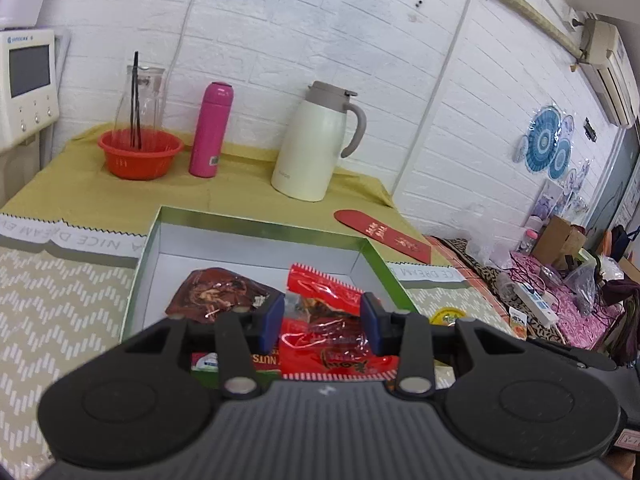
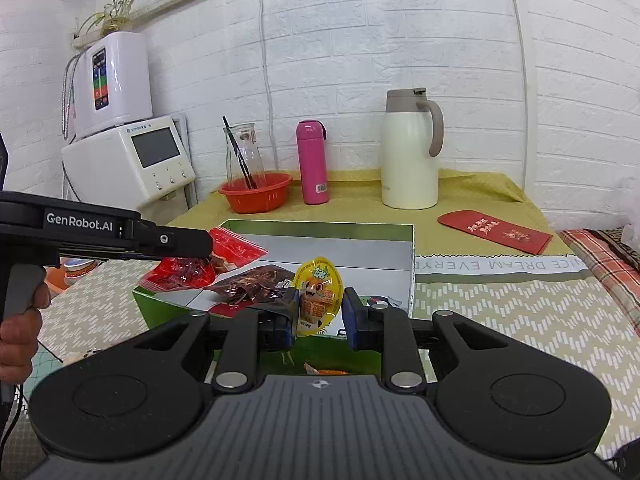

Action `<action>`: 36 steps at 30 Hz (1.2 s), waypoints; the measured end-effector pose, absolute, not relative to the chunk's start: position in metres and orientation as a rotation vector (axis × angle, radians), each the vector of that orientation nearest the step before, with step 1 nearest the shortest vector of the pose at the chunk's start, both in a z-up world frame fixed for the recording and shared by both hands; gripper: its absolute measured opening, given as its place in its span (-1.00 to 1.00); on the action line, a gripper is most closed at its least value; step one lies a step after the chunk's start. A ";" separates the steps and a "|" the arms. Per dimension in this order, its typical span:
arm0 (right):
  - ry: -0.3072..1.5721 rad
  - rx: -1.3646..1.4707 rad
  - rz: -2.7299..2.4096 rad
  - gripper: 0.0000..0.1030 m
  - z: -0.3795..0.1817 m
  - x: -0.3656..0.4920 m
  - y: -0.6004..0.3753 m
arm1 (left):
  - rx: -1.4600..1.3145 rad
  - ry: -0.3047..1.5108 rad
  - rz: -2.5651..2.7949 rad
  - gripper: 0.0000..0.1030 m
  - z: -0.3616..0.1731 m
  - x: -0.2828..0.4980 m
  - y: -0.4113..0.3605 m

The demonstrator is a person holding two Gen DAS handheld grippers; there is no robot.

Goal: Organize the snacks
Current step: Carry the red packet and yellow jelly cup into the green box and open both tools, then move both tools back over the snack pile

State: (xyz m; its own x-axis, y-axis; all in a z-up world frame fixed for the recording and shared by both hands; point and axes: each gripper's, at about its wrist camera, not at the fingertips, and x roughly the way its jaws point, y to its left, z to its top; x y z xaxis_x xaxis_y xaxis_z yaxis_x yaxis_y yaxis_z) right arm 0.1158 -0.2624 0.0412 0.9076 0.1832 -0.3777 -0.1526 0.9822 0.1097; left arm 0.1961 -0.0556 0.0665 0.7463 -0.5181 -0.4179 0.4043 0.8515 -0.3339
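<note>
Snack sorting over open box (image 1: 256, 236), green-walled, white inside, set on patterned cloth on desk (image 2: 520, 304). Left tongs (image 1: 322, 322) clamped on red packet (image 1: 320, 288), held above box's near edge, likely for dropping in. Right tongs (image 2: 318, 318) gripping yellow packet (image 2: 318, 294) upright by its sides, poised before box's near wall, probably next to go in. Brown packet (image 1: 218, 292) already lying inside box. Another red packet and green-labelled item seen below left tongs, place unclear. Flask (image 2: 312, 162), jug (image 2: 410, 152) and red bowl (image 2: 256, 192) lined at back wall, well apart from work.
</note>
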 end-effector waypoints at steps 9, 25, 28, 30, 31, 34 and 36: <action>0.488 0.096 0.188 -0.20 0.023 0.176 -0.251 | -0.240 0.598 -0.473 -0.24 0.046 0.240 -0.051; 0.478 0.001 0.181 1.00 0.009 0.190 -0.244 | -0.203 0.506 -0.338 0.78 0.038 0.233 -0.047; 0.490 0.001 0.174 1.00 0.009 0.189 -0.244 | -0.181 0.511 -0.334 0.78 0.039 0.228 -0.051; 0.491 0.001 0.175 1.00 0.010 0.187 -0.244 | -0.169 0.510 -0.334 0.78 0.040 0.224 -0.052; 0.488 0.000 0.175 1.00 0.011 0.185 -0.245 | -0.167 0.510 -0.336 0.78 0.041 0.221 -0.052; 0.472 0.000 0.174 1.00 0.015 0.178 -0.245 | -0.160 0.502 -0.333 0.78 0.046 0.214 -0.052; 0.464 0.000 0.174 1.00 0.018 0.172 -0.246 | -0.153 0.498 -0.330 0.78 0.049 0.208 -0.052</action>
